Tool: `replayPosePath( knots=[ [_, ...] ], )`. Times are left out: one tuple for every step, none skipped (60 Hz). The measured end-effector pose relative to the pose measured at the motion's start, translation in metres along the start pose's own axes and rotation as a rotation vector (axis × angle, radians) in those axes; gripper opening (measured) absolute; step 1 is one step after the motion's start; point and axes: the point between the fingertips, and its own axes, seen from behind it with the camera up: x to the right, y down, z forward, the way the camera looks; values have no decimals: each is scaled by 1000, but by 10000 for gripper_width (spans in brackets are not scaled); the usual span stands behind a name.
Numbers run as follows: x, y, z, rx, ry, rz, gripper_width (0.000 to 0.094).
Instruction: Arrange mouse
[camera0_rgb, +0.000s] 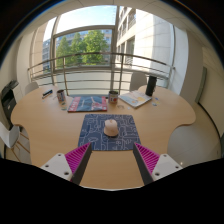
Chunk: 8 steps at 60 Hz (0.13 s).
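A small light beige mouse (111, 127) sits on a dark blue patterned mouse mat (108, 131) in the middle of the round wooden table (60, 135). My gripper (112, 158) is open and empty, its two pink-padded fingers (78, 159) spread wide over the table's near part. The mouse and mat lie just ahead of the fingertips, centred between them, with bare wood in between.
Farther back on the table lie a pink patterned mat (88, 103), a dark cup (61, 97), a small pot (114, 97), a white laptop or book (135, 99) and a dark upright object (151, 86). Chairs stand at the left (10, 100). Windows and a railing lie beyond.
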Motion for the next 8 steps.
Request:
replayPosePath(
  knots=[
    [0,1,-2,-1,0,-2,848],
    [-1,1,-3,0,0,-4,849],
    [-1,2,-5,2,-1,-5,848],
    [-3,3,-4,4,-1,-6,848],
    [-4,3,-6,4,-1,-8,849],
    [-4,2,-7,5,-3,-11,847],
    [-5,2,-7,5,-4,-13,848],
    [-6,2,-8,6,-5,-15,848]
  ],
)
